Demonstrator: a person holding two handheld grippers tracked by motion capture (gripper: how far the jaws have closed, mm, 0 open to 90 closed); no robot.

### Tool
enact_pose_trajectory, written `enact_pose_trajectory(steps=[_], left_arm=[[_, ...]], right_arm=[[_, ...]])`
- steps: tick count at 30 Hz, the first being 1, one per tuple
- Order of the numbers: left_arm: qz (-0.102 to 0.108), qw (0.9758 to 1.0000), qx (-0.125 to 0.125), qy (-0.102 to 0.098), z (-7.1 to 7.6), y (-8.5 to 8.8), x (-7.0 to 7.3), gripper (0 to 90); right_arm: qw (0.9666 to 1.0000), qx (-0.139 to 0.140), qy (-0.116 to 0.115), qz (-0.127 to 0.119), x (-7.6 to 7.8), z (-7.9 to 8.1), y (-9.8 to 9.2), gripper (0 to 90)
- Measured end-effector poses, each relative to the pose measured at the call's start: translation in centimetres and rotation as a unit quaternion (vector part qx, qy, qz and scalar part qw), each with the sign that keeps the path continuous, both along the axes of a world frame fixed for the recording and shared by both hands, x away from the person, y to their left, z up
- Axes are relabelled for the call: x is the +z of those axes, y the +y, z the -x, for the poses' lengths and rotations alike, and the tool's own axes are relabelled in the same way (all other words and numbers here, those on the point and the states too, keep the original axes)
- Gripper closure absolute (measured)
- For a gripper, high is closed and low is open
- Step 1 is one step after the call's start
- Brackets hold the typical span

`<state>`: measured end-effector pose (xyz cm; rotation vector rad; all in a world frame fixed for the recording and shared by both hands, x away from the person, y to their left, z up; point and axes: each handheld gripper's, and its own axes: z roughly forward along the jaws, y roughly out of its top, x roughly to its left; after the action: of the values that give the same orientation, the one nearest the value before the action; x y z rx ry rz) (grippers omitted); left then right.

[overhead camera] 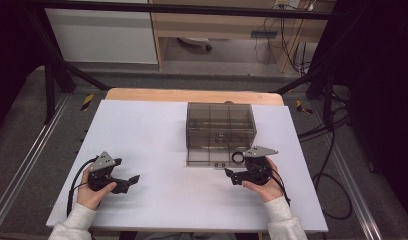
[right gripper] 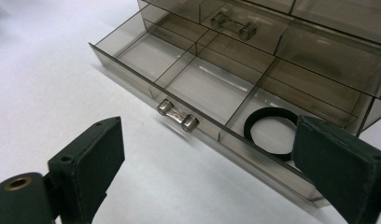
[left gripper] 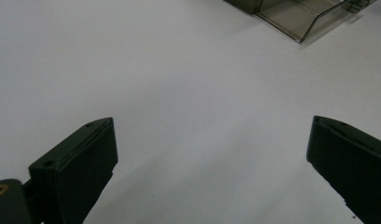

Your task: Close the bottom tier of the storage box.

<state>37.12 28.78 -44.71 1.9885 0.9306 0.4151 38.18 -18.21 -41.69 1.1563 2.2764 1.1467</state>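
Observation:
A smoky clear drawer cabinet (overhead camera: 220,130) stands mid-table. Its bottom drawer (right gripper: 198,88) is pulled out and split into several compartments, with a small clear handle (right gripper: 178,115) on its front. A black ring (right gripper: 271,112) lies flat in the drawer's right front compartment, seen from above as the ring (overhead camera: 238,157). My right gripper (right gripper: 207,158) hovers just in front of that drawer, open, with nothing between its fingers; the right gripper (overhead camera: 237,167) is held in a hand. My left gripper (overhead camera: 126,170) stands open over bare table at the left, empty, as the left gripper (left gripper: 212,154) view confirms.
The white table top (overhead camera: 157,130) has a wooden strip (overhead camera: 192,95) at its far edge. Black frame bars (overhead camera: 57,70) stand at both far corners, and cables (overhead camera: 332,150) trail on the floor at the right. A closed upper drawer has its own handle (right gripper: 233,25).

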Motion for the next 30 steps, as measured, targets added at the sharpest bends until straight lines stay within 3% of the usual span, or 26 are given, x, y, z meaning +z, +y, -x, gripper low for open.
enact_pose_trajectory(steps=[14, 21, 30], left_arm=[[0.000, 1.0000, 0.000, -0.001, 0.01, 0.00, 0.04, 1.4], [-0.001, 1.0000, 0.000, 0.000, 0.03, -0.05, 0.02, 1.5], [0.000, 1.0000, 0.001, -0.001, 0.01, -0.05, 0.05, 1.5]], right_arm=[[0.9999, 0.009, -0.003, -0.003, -0.03, 0.18, 0.02, 22.0], [0.9997, 0.017, 0.001, -0.017, 0.03, 0.16, -0.09, 30.6], [0.9995, 0.032, 0.003, -0.005, -0.16, 0.09, 0.11, 43.2]])
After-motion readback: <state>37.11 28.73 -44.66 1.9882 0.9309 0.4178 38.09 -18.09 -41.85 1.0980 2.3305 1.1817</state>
